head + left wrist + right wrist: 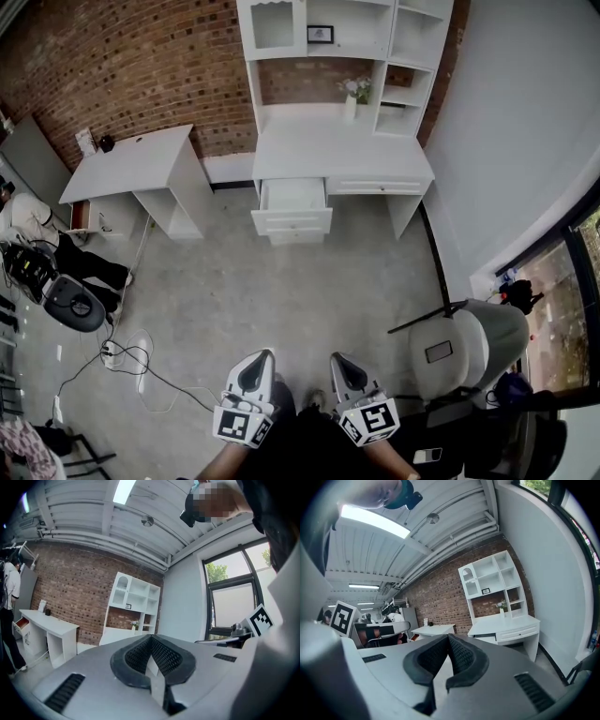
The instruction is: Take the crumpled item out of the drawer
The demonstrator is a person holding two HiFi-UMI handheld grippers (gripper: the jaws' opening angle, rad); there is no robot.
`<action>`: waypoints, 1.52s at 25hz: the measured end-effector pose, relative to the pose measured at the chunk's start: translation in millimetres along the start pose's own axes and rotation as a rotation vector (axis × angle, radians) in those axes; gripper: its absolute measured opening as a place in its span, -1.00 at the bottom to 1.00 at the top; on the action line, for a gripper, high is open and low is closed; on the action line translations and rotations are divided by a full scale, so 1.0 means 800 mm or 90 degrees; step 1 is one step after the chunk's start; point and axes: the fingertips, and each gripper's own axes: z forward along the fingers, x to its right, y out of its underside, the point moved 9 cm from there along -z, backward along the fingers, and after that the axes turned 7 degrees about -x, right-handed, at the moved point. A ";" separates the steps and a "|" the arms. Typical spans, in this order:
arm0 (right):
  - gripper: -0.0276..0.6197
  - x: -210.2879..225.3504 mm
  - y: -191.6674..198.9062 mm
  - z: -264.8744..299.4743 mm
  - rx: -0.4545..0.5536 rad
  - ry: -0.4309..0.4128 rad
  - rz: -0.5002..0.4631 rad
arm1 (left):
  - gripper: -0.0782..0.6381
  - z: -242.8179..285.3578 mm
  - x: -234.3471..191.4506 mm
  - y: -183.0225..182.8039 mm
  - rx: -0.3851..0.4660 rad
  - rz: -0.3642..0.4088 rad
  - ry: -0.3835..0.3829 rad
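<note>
Across the room stands a white desk with a shelf hutch point(342, 150). Its left drawer point(292, 204) is pulled open; the inside looks pale and I cannot make out a crumpled item in it. My left gripper point(260, 356) and right gripper point(337, 357) sit side by side at the bottom of the head view, well short of the desk, and both point toward it. In the left gripper view the left gripper point(151, 637) has its jaws shut with nothing between them. The right gripper point(447, 636) is likewise shut and empty, with the desk point(506, 620) beyond it.
A second white desk point(141, 161) stands at the left with a reddish drawer point(80, 214) open. A person point(23, 217), an office chair point(75, 302) and floor cables point(131, 361) are at the left. A grey chair point(469, 347) is at the right by the window.
</note>
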 end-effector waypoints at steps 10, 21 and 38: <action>-0.87 0.049 -0.023 0.100 -0.022 0.020 0.001 | -0.72 0.106 -0.069 -0.006 -0.016 -0.027 0.008; -0.87 0.098 -0.105 0.286 0.000 0.073 0.001 | -0.72 0.256 -0.213 -0.073 -0.001 -0.008 0.065; -0.87 0.251 -0.165 0.521 -0.009 0.067 0.000 | -0.72 0.498 -0.339 -0.100 -0.032 0.002 0.040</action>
